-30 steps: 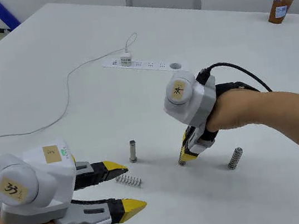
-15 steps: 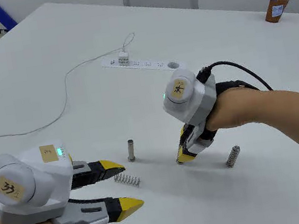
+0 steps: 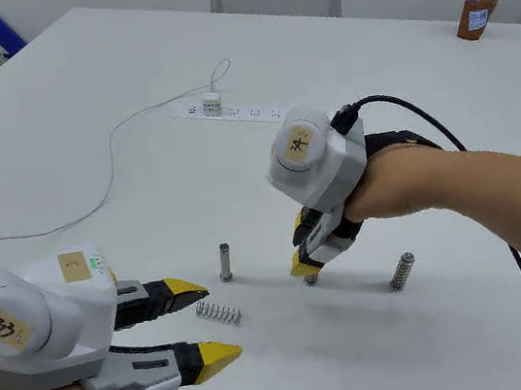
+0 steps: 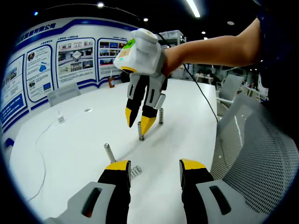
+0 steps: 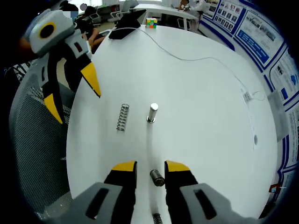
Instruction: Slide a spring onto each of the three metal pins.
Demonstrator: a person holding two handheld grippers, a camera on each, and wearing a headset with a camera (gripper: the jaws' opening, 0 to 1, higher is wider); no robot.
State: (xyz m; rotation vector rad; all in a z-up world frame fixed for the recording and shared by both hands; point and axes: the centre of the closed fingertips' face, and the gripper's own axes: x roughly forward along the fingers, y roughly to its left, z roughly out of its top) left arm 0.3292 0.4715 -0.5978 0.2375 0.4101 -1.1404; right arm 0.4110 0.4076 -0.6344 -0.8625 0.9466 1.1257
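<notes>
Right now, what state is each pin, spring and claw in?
bare pin, upright, no spring on it.
loose spring, lying flat on the table.
middle pin, upright, spring on it.
right-hand pin, spring on it.
left claw, open, empty.
right claw, open, over the middle pin.

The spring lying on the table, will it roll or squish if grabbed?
The loose spring lies on its side on the smooth table, so a push would probably roll it. Its thin open coils look light and likely squashy.
</notes>
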